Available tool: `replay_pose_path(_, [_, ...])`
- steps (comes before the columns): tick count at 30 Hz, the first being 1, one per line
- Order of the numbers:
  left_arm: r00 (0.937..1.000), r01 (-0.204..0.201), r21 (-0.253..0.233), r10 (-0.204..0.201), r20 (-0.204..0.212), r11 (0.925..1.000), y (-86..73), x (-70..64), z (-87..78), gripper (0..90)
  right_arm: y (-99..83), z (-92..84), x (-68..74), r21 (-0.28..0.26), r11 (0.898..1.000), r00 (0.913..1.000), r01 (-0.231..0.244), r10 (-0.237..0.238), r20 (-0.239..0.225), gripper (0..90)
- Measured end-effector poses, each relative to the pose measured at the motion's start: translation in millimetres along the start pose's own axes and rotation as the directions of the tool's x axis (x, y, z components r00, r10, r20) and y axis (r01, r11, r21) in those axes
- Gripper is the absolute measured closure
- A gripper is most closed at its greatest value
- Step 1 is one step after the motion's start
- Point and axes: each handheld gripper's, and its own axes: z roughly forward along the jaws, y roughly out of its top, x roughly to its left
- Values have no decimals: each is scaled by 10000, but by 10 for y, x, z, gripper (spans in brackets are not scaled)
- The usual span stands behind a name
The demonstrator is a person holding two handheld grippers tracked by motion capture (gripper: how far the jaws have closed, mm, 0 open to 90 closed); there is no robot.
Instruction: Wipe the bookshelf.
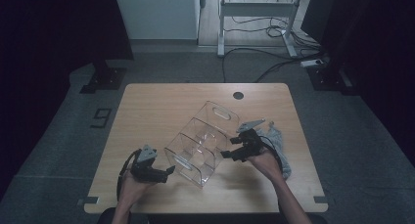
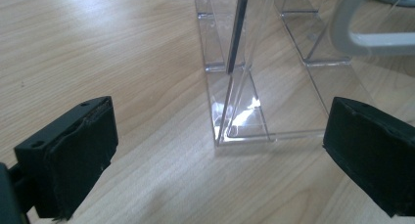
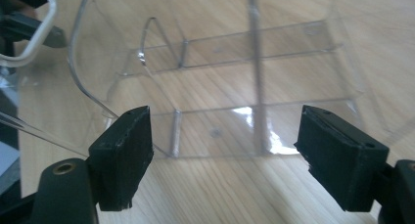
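- Where the light wooden table with rounded corners (image 1: 161, 104) is sitting on grey floor, a clear plastic divided organiser box with cut-out handles (image 1: 203, 142) is lying at its middle, set diagonally, its inner partitions forming several compartments.
- A crumpled grey cloth (image 1: 280, 145) is lying just right of the box, beside the right hand.
- The left gripper (image 1: 169, 171) is pointing at the box's near corner from the left; in the left gripper view its jaws are standing wide apart, gripping nothing, with the corner of the box (image 2: 242, 121) lying ahead between them.
- The right gripper (image 1: 226, 154) is reaching the box's right side; its jaws are gaping too, holding nothing, the box wall (image 3: 235, 87) just beyond them.
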Motion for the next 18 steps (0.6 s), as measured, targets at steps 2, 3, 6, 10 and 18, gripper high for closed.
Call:
replay_pose_path(2, [10000, 5, -4, -5, 11, 10000, 6, 1, 14, 0, 5, 25, 12, 11, 10000, 9999, 30, -30, -100, 215])
replay_pose_path(3, [9999, -5, 46, 6, -119, 10000, 19, -1, 43, 0, 12, 60, 27, 59, 9999, 9996, 120, -118, -266, 234])
replay_pose_path(6, [9999, 30, 49, -30, -139, 10000, 24, 14, 63, 0, 15, 80, 60, 136, 9995, 9995, 294, -293, -137, 233])
replay_pose_path(10, [9995, 185, -2, -185, -237, 9998, 20, 37, 69, 0, 8, 75, 69, 128, 9998, 9998, 139, -137, -161, 236])
replay_pose_path(18, [9982, 511, -20, -512, -301, 9987, -2, 87, 89, 0, 0, 106, 150, 339, 9993, 9992, 162, -149, -377, 248])
